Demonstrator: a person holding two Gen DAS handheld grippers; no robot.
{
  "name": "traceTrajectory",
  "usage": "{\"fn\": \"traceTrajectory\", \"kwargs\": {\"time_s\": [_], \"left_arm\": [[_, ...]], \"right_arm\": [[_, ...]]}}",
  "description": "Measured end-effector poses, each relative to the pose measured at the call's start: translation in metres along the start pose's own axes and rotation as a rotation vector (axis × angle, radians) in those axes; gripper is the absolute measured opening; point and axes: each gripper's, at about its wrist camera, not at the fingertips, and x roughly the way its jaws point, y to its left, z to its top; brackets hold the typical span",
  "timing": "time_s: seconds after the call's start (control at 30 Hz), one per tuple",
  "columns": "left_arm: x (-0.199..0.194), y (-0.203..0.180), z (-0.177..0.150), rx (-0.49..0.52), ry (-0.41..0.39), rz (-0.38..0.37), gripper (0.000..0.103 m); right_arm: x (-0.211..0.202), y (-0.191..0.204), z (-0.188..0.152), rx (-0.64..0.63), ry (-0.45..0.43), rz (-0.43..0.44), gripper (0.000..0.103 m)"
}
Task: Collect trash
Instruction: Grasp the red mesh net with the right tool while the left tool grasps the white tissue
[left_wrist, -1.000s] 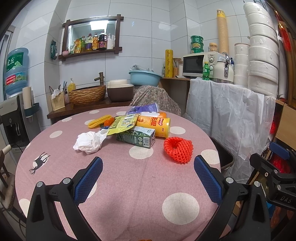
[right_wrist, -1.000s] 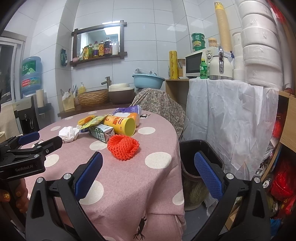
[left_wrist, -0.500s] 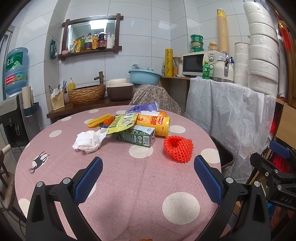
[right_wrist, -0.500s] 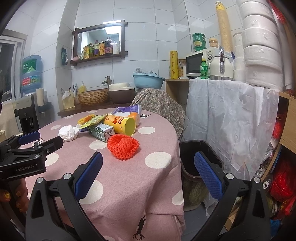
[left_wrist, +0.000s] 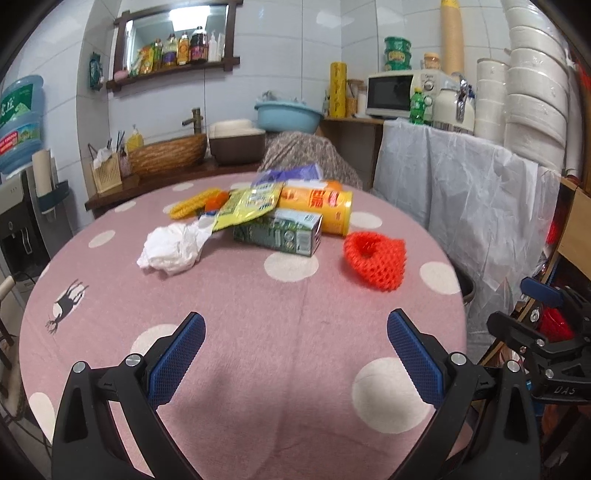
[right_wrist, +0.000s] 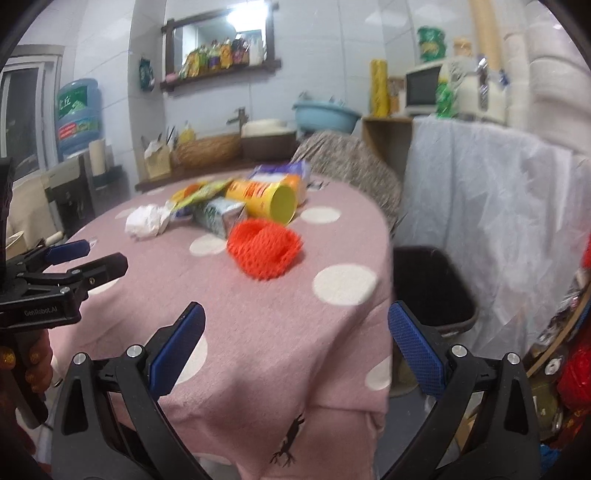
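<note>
the right wrist view is smeared with blur, so labels on the trash cannot be read there, and the bin (right_wrist: 436, 284) beside the table is only a dark, round-cornered tub, its inside too dim to make out. from the left wrist view just a sliver of that bin shows past the table edge at 3 o'clock.

the round table (left_wrist: 258, 332) wears a soft pink cloth with white dots, draping over the rim. the trash sits in a heap toward 12 o'clock of the left wrist view: a crumpled white tissue (left_wrist: 171, 249) at the heap's 9 o'clock end, a green carton (left_wrist: 280, 232) lying flat, a yellow crinkly wrapper (left_wrist: 251, 203) draped over the carton's far end, and an orange chip tube (left_wrist: 317, 208) on its side behind the carton, touching it. a purple bag (left_wrist: 284, 175) is half hidden behind the tube. a red foam net (left_wrist: 375, 258), mesh-textured and puckered with a hole, lies apart at the heap's 4 o'clock.

the left gripper (left_wrist: 295, 354) hangs over bare cloth, blue ribbed pads wide apart, nothing between them. the right gripper (right_wrist: 295, 343) sits over the table's edge with fingers likewise spread and empty; the net is at its 12 o'clock.
</note>
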Motion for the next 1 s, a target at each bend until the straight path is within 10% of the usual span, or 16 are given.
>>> {"fn": "traceTrajectory", "kwargs": {"time_s": [0.63,1.0], "left_arm": [[0.055,0.106,0.050,-0.035,0.129,0.079,0.098],[0.086,0.146,0.055,-0.120,0.202,0.066,0.098]], "right_arm": [[0.134,0.024,0.067,-0.108,0.236,0.103,0.097],[0.163,0.025,0.068,-0.159,0.285,0.079,0.035]]}}
